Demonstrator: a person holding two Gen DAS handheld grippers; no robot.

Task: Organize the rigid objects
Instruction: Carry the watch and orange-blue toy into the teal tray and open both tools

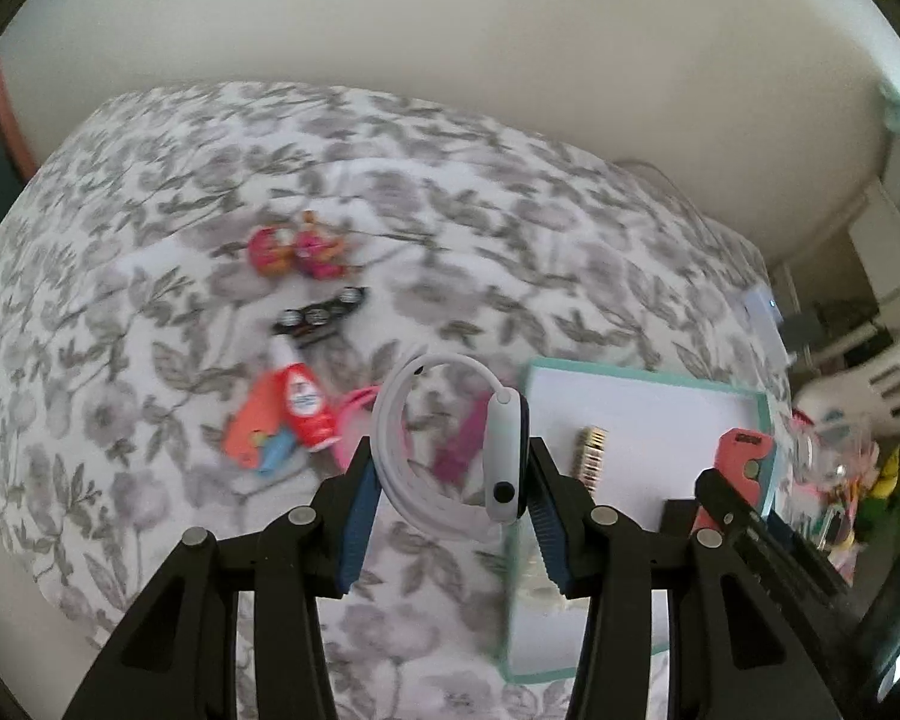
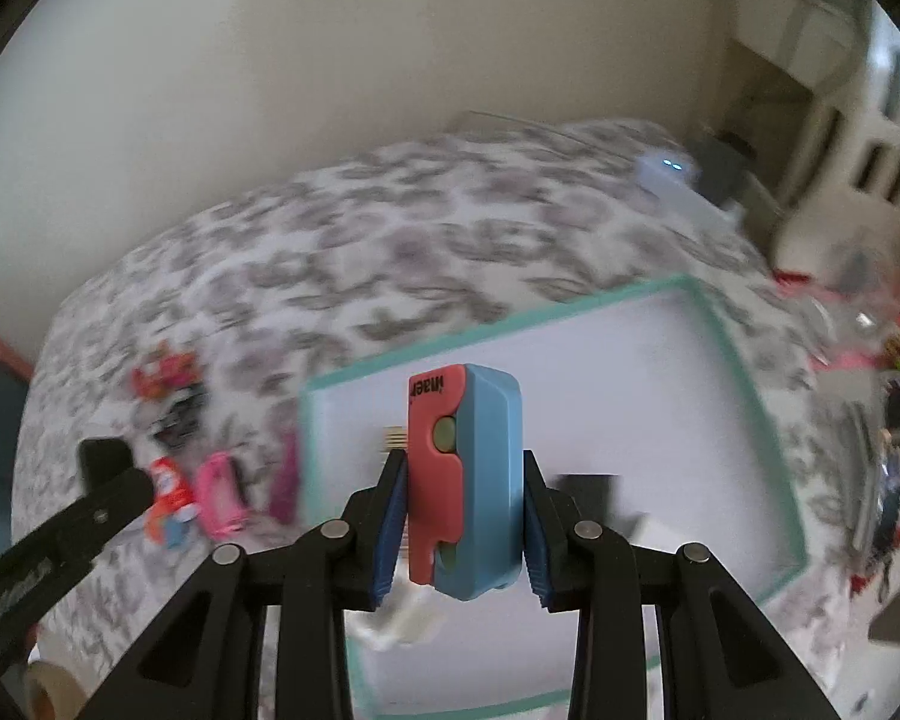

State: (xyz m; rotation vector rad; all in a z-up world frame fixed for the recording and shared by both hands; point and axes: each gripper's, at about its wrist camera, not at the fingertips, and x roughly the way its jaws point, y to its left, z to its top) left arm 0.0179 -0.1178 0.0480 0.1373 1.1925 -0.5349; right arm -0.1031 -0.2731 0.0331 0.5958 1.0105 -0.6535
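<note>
My left gripper (image 1: 450, 468) is shut on a white smartwatch (image 1: 504, 456) with a looped white band, held above the bed beside the tray's left edge. My right gripper (image 2: 463, 480) is shut on a red and blue plastic block (image 2: 465, 480), held over the white tray with a teal rim (image 2: 744, 372). That block also shows in the left wrist view (image 1: 741, 462). The tray (image 1: 630, 378) holds a small gold comb-like piece (image 1: 591, 456). Loose on the floral bedspread lie a red and white tube (image 1: 303, 399), a black strip with round caps (image 1: 321, 315), pink toys (image 1: 297, 246) and a pink item (image 2: 222, 492).
The bed has a grey floral cover (image 1: 150, 210) and stands against a cream wall. A white box with a blue light (image 2: 669, 171) sits at the bed's far right. Cluttered toys and white furniture (image 2: 888, 360) lie right of the bed. A tape roll (image 2: 48, 690) shows at lower left.
</note>
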